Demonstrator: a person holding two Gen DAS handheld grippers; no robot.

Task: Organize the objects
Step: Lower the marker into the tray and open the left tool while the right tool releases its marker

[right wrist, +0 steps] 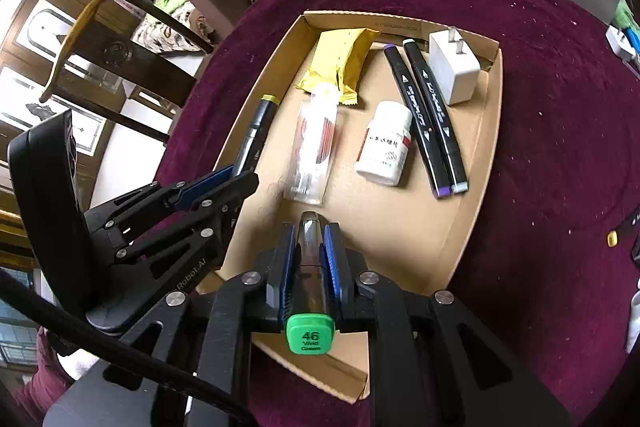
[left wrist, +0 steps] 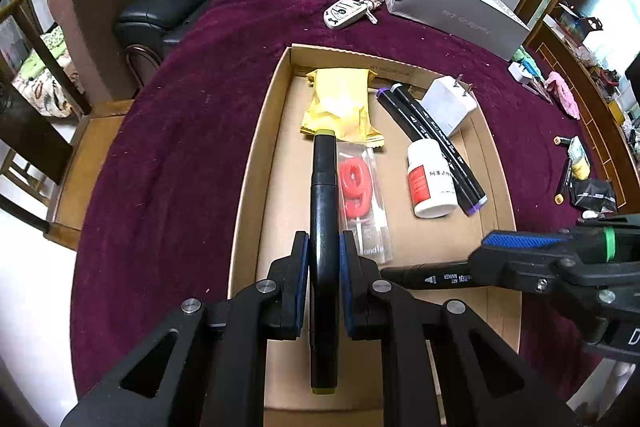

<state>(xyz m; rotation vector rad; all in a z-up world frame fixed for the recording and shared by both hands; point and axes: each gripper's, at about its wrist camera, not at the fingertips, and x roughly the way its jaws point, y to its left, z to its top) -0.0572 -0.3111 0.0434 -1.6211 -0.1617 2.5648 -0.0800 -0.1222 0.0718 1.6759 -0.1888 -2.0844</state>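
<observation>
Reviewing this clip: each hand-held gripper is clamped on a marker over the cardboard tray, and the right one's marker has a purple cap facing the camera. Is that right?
Not quite: the cap is green, not purple. The right wrist view shows the right hand-held gripper shut on a marker with a green end cap. The left hand-held gripper does clamp a yellow-capped marker over the cardboard tray.

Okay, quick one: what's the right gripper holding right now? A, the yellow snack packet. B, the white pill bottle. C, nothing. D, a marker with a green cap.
D: the right gripper has its jaws closed on the green-capped marker, labelled 46 Vivid Green, above the cardboard tray.
</observation>
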